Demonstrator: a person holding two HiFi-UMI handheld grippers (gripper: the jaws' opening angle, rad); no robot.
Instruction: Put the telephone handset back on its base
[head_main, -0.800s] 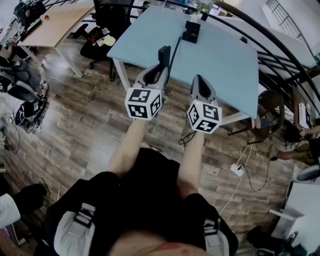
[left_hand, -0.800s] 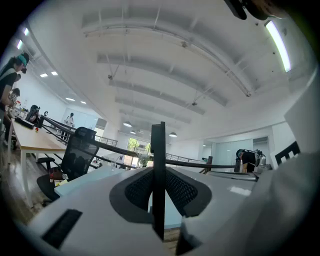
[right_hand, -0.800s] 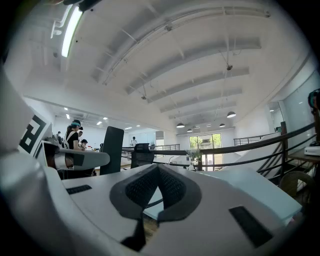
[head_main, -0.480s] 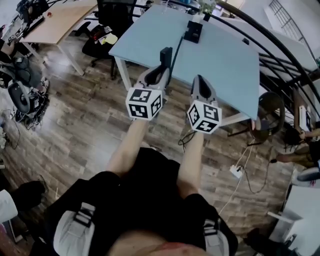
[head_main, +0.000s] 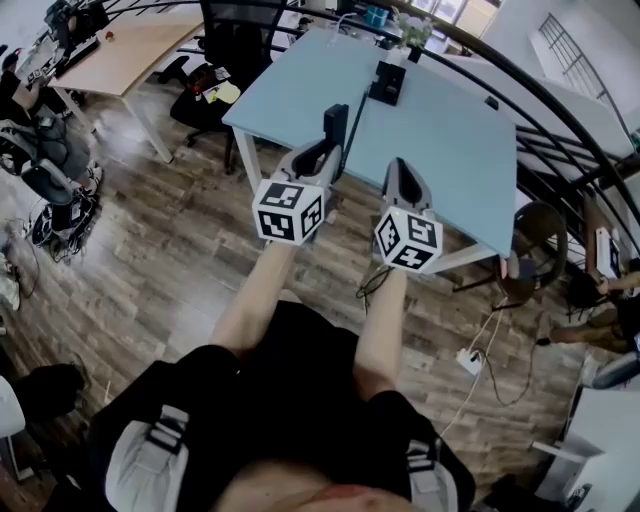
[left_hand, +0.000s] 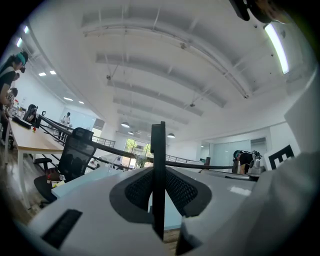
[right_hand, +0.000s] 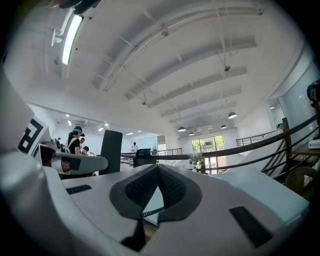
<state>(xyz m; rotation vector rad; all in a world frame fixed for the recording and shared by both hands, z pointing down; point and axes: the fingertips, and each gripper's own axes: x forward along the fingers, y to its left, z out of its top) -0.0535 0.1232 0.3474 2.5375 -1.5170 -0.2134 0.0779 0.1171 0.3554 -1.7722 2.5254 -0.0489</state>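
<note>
The black telephone handset (head_main: 333, 122) stands upright between the jaws of my left gripper (head_main: 320, 148), which is shut on it just short of the near edge of the light-blue table (head_main: 450, 140). In the left gripper view the handset (left_hand: 158, 165) shows edge-on, with both pads pressed against it. Its dark cord (head_main: 353, 98) runs up the table to the black base (head_main: 387, 80) near the far edge. My right gripper (head_main: 396, 168) hangs beside the left one, jaws shut and holding nothing. In the right gripper view the handset (right_hand: 110, 151) rises at the left.
A black office chair (head_main: 228, 45) and a wooden desk (head_main: 125, 40) stand to the table's left. A curved dark railing (head_main: 560, 105) runs behind and to the right. Cables and a white power strip (head_main: 469, 360) lie on the wood floor at the right.
Both grippers keep the same pose and the handset stays held. The head view has shifted a little, so the table and base sit slightly lower in the picture.
</note>
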